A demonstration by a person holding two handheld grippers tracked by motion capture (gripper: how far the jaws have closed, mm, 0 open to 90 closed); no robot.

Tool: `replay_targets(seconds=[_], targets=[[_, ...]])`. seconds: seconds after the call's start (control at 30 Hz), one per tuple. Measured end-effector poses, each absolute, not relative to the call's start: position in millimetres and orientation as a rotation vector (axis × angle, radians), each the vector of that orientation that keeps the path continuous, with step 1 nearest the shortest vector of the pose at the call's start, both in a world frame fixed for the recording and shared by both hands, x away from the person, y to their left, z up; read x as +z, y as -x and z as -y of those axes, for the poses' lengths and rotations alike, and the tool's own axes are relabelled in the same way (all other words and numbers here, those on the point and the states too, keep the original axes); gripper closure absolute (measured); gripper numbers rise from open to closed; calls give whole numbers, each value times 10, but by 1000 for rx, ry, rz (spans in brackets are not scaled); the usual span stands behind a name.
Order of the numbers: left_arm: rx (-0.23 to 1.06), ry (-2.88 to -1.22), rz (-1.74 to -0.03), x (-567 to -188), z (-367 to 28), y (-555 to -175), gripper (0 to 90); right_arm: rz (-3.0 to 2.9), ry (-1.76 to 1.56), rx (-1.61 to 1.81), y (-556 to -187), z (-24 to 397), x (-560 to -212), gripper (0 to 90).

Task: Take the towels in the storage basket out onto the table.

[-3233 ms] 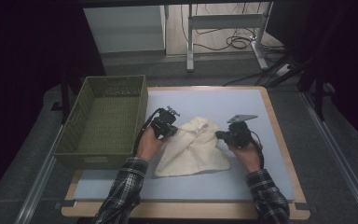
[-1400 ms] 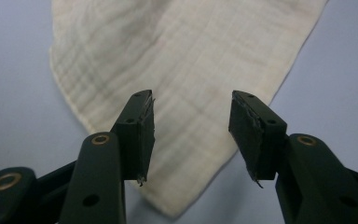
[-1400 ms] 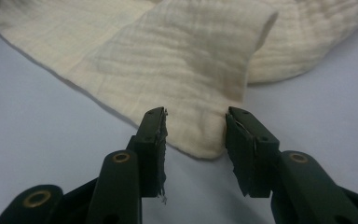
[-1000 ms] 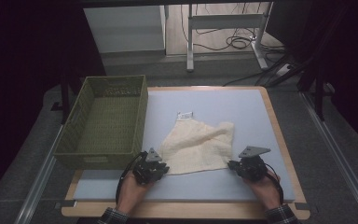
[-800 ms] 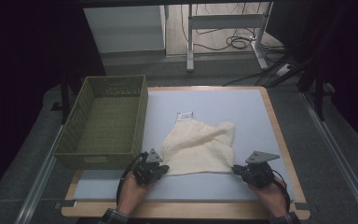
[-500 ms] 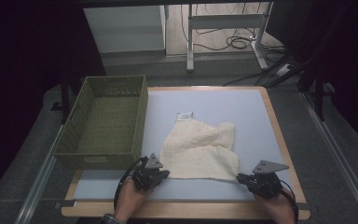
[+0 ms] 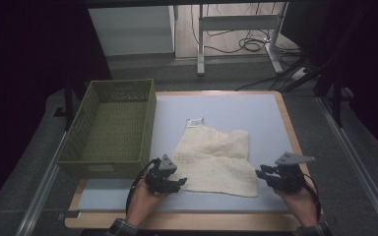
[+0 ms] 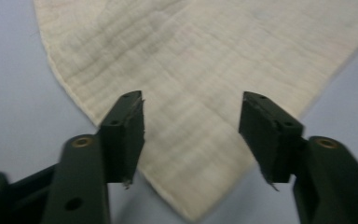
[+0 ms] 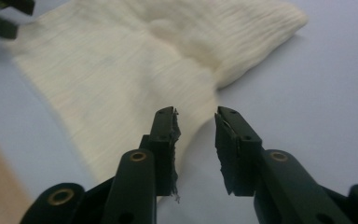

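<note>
A cream cloth [image 7: 216, 157] lies spread flat on the blue mat [image 7: 226, 105], its small white label [image 7: 195, 121] at the far corner. My left gripper [image 7: 179, 182] rests at the cloth's near left corner. In the left gripper view its jaws have just been opening, and the cloth [image 8: 191, 60] lies on the mat under the left gripper [image 8: 191, 122] with no pad pressing it. My right gripper [image 7: 261, 173] hovers just right of the near right corner. Its jaws have just been opening too; the right gripper [image 9: 195, 127] has nothing in its gap, and the cloth [image 9: 121, 60] lies beside its left jaw.
A green woven basket [image 7: 110, 128] stands along the mat's left side, close to my left hand. The mat sits in a wooden frame [image 7: 288, 130]. Beyond the table are desk legs and cables on the floor.
Both grippers drew the cloth toward the near edge and flattened it. They have since let go of its near corners and opened. The right one has moved off to the right.
</note>
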State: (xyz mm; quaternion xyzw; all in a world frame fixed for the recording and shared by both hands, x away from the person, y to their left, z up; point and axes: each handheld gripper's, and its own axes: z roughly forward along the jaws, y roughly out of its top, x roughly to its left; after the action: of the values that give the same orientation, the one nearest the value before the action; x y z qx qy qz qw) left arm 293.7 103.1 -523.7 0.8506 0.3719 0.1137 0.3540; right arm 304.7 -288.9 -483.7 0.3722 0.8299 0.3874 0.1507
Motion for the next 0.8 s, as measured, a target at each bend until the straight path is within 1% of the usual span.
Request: replay_targets(seconds=[0.03,0.07,0.17,0.23,0.33,0.4,0.47,0.5,0.53,0.57,0.6,0.63,0.7,0.8], targets=[[305,-2199,-969,-5257,-1009,-2982,391,-2380,-1074,1103,-3142,2874,-4841,643],[316,-2197,-981,-5270,-994,-3016,345,-2374,-1082,1086,-3255,2851,-4852,637],[348,-2195,-1010,-5313,-963,-3084,261,-2365,-1112,1067,-3492,2802,-4881,610],[383,-2212,-1023,-5361,-939,-3118,189,-2356,-1137,1059,-3644,2759,-4897,585],[371,-2184,-1033,-5415,-947,-3135,142,-2344,-1179,1056,-3866,2682,-4935,535],[384,-2176,-1021,-5431,-955,-3122,134,-2342,-1206,1048,-3999,2619,-4984,508],[393,-2156,-1015,-5453,-964,-3106,131,-2348,-1228,1027,-4075,2578,-5030,507],[395,-2152,-1015,-5457,-967,-3101,131,-2347,-1244,1014,-4118,2550,-5067,518],[397,-2152,-1015,-5458,-966,-3099,131,-2345,-1260,992,-4149,2525,-5100,582],[397,-2153,-1015,-5457,-966,-3100,132,-2354,-1267,966,-4168,2506,-5128,673],[395,-2153,-1016,-5458,-966,-3101,131,-2359,-1262,953,-4176,2485,-5158,743],[396,-2153,-1016,-5458,-966,-3101,131,-2359,-1250,937,-4169,2469,-5170,839],[397,-2152,-1015,-5460,-964,-3099,131,-2367,-1233,959,-4145,2444,-5148,870],[398,-2153,-1015,-5461,-964,-3100,131,-2342,-1181,942,-4093,2448,-4966,873]])
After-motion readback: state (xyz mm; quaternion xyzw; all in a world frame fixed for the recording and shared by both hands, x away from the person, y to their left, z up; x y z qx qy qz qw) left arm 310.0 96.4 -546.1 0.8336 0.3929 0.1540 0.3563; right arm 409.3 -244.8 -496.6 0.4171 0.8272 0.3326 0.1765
